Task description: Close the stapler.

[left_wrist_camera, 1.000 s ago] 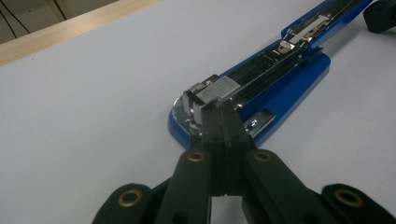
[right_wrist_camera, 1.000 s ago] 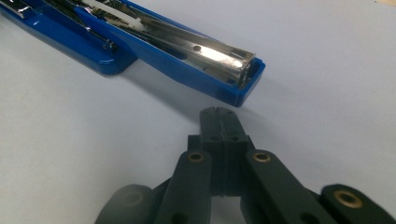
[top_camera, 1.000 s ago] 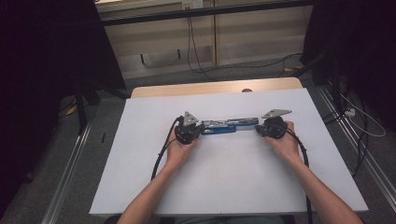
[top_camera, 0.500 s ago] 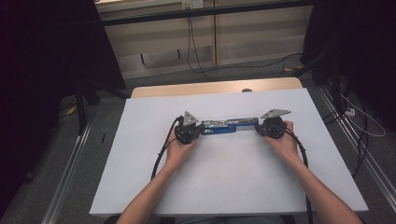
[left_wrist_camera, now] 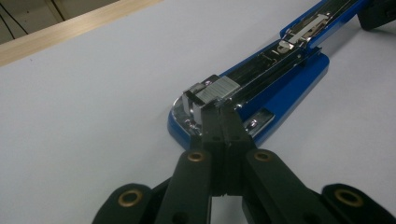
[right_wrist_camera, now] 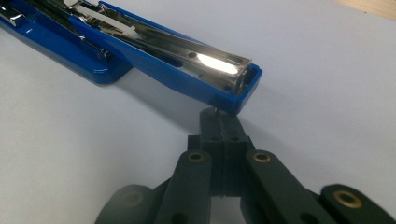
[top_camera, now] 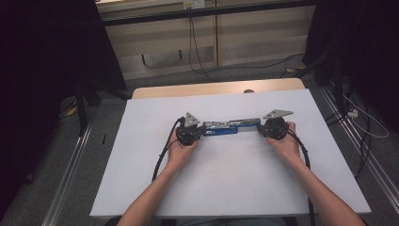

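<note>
A blue stapler (top_camera: 227, 128) lies folded open flat across the middle of the white table top (top_camera: 226, 183). My left gripper (top_camera: 203, 130) is shut. In the left gripper view its tips (left_wrist_camera: 217, 111) rest on the front of the chrome magazine (left_wrist_camera: 266, 70), right behind a short strip of staples (left_wrist_camera: 223, 87). I cannot tell whether the jaws pinch anything. My right gripper (top_camera: 259, 128) is shut too, and its tips (right_wrist_camera: 219, 120) touch the end of the blue top arm (right_wrist_camera: 187, 79), whose chrome inside faces up.
A strip of bare wood (top_camera: 211, 89) runs along the table's far edge. Each gripper's black cable (top_camera: 162, 155) trails back over the table toward the person. Dark stands and floor cables (top_camera: 357, 117) flank the table.
</note>
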`<state>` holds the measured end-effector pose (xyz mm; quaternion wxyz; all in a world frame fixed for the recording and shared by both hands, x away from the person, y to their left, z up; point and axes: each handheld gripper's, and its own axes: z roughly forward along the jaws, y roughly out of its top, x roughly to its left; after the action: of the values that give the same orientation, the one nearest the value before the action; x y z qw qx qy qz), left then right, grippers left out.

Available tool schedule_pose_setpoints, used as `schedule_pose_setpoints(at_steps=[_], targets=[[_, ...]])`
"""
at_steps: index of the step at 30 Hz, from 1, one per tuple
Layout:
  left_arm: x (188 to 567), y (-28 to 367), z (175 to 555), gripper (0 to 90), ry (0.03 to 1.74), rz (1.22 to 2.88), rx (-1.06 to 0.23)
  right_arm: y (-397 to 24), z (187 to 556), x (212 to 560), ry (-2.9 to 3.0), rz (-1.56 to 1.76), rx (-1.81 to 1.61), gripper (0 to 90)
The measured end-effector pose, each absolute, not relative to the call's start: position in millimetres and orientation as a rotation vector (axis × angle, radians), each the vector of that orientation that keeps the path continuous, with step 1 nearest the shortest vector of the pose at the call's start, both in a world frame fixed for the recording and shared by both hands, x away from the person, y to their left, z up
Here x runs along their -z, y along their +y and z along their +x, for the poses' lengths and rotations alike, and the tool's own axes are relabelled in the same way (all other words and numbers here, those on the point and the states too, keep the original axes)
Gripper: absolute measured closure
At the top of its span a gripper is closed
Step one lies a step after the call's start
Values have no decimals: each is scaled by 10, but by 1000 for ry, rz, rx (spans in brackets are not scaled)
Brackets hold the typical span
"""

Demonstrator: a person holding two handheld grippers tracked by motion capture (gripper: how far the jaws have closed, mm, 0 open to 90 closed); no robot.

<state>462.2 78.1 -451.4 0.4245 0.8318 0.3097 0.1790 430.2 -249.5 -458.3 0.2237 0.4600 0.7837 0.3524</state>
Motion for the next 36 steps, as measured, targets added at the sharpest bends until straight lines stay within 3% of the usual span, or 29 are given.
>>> schedule_pose_setpoints(at_steps=[36], targets=[[4517,790,4626,900,783,2076,-431,-2408,4300,4563,2122,1215,-1068,900]])
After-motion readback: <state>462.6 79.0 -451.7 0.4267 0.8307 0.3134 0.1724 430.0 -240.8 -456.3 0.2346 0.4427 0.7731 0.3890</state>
